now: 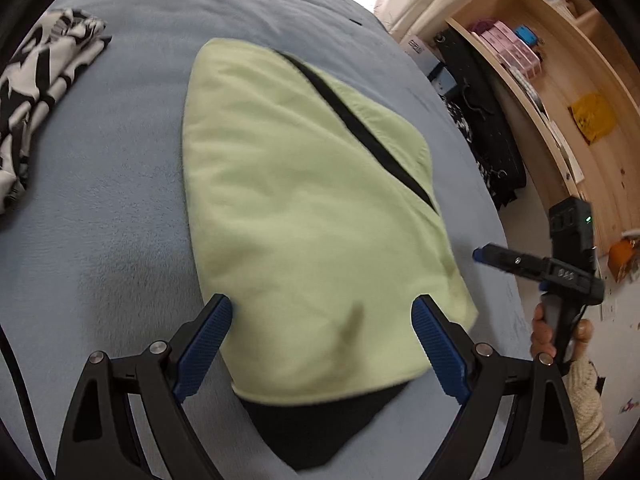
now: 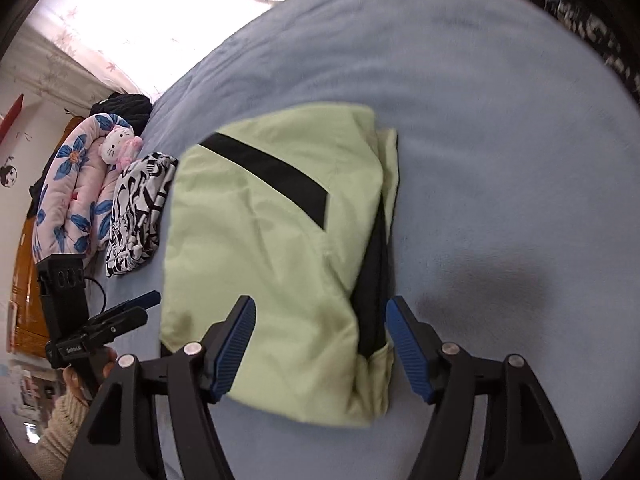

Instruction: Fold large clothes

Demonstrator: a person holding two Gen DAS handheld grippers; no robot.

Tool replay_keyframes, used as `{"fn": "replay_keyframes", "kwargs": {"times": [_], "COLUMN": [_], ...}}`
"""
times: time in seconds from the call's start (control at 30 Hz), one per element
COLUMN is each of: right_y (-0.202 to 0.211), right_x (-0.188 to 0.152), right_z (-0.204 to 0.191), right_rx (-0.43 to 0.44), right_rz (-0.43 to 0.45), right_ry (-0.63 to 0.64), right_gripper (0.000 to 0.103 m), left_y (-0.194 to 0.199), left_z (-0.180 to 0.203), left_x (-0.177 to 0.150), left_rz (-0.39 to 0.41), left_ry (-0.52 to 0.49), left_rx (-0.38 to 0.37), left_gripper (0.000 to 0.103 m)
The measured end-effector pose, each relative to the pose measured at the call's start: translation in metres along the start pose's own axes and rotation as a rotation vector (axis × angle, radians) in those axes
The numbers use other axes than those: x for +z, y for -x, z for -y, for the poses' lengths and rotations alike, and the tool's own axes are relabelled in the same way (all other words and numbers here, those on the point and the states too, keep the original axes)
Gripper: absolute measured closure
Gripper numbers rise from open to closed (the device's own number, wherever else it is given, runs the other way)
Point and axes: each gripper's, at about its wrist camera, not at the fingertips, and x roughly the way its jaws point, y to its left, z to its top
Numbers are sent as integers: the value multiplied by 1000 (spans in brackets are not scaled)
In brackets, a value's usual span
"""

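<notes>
A folded green garment (image 1: 304,208) is seen lying on the blue bed (image 1: 120,208), with the left gripper (image 1: 322,312) and right gripper (image 2: 320,314) both held spread above it, pinching nothing.

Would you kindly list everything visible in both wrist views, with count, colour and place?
Folded garment: one, light green with black stripe, middle of the bed.
Bed cover: one, blue-grey, under everything.
Patterned cloth: one, black and white, beside the garment.
Floral quilt: one, pink with blue flowers, bed edge.
Plush toy: one, white and pink, on the quilt.
Shelf: one, pale wood, holding boxes, beside the bed.
Left gripper: black with blue pads, open above the garment's near edge.
Right gripper: same colours, open above the garment.
</notes>
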Motion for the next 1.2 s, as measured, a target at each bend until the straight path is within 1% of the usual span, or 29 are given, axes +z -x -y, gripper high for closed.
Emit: {"fn": "replay_keyframes", "kwargs": {"times": [0.1, 0.2, 0.3, 0.37, 0.5, 0.57, 0.67, 0.77, 0.87, 0.93, 1.03, 1.13, 1.2], "right_y": [-21, -38, -44, -45, -56, -64, -74, -81, -86, -86, -84, -85, -85], "right_x": [1, 2, 2, 4, 9, 11, 16, 20, 23, 21, 18, 15, 14], "right_z": [16, 28, 33, 34, 30, 23, 13, 9, 14, 13, 12, 4, -1], "right_rx": [24, 28, 95, 165, 259, 260, 263, 267, 281, 281, 256, 198, 145], "right_rz": [-29, -52, -51, -43, -68, -80, -73, -62, -48, -42, -27, -6, 9], "right_ry": [-25, -33, -38, -43, -29, -4, 19, 13, -12, -2, 34, 76, 98], "right_gripper": [35, 35, 33, 28, 28, 25, 25, 25, 25, 25, 26, 30, 35], "left_y": [-9, -14, -16, -13, -3, -1, -10, -23, -39, -46, -52, -55, -57], "left_z": [-6, -10, -13, -15, -24, -34, -45, -50, -51, -48, -43, -35, -28], "left_x": [4, 8, 11, 12, 11, 8, 8, 8, 8, 8, 10, 13, 14], "left_rz": [22, 40, 58, 70, 90, 81, 57, 37, 16, 20, 24, 26, 26], "left_ry": [-16, -27, -37, -35, -35, -17, 14, 47, 49, 37, 28, 15, 1], "left_rx": [-12, -15, -17, -33, -36, -45, -51, -90, -118, -127, -117, -80, -38], "left_gripper": [13, 13, 13, 13, 13, 13, 13, 13, 13, 13, 11, 11, 11]}}
